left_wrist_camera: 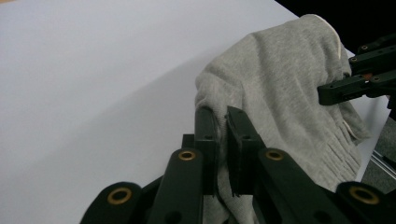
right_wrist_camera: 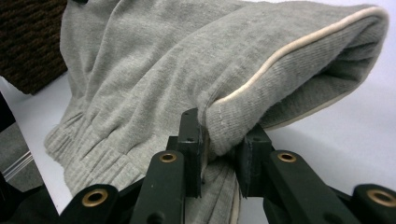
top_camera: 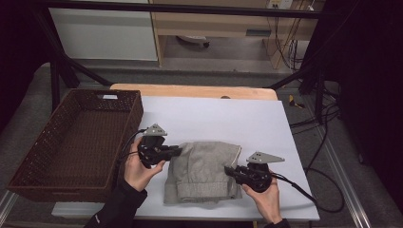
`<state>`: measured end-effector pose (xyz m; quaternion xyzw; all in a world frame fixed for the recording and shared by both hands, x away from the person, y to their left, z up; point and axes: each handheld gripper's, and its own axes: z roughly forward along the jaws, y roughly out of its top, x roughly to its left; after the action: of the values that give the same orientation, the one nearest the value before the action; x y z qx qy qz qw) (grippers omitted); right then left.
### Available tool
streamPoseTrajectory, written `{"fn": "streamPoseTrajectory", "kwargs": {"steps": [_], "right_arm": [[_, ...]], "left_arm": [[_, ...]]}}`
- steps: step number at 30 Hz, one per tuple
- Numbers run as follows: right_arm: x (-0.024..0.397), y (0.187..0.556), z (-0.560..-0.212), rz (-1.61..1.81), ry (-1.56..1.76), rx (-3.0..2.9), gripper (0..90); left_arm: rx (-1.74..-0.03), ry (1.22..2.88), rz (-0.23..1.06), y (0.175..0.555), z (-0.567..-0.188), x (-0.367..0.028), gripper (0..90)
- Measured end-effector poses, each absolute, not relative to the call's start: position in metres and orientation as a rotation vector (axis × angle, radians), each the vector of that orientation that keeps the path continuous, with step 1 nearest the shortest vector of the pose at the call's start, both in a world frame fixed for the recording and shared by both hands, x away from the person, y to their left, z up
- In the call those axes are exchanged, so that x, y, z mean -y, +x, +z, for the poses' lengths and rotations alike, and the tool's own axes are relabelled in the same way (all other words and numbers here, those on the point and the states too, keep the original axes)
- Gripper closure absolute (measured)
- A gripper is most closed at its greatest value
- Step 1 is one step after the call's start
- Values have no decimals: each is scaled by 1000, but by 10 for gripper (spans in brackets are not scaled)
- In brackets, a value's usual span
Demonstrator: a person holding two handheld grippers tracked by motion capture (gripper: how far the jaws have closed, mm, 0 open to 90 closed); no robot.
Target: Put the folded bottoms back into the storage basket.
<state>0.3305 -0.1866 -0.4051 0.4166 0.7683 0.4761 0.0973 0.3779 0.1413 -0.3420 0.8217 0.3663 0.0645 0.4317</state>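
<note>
Near the front edge of the table (top_camera: 214, 109), the grey knit garment (top_camera: 204, 173) lay folded on the white cover, pinched at both sides: the left gripper (top_camera: 177, 151) had its fingers (left_wrist_camera: 205, 135) closed on the left fold, the right gripper (top_camera: 229, 169) clamped the piped hem. Each bite looked shallow, so a lift could probably let the soft cloth slip out and the fold sag open. The wicker basket (top_camera: 135, 111) stood at the table's left edge; its near wall would likely catch a low-carried garment
</note>
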Motion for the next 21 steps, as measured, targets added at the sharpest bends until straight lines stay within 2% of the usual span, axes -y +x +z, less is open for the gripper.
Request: {"fn": "streamPoseTrajectory", "kwargs": {"steps": [21], "right_arm": [[182,331,-387,1456,1196,-2234,751]], "left_arm": [[-889,2060,207,374,-317,-144,840]]}}
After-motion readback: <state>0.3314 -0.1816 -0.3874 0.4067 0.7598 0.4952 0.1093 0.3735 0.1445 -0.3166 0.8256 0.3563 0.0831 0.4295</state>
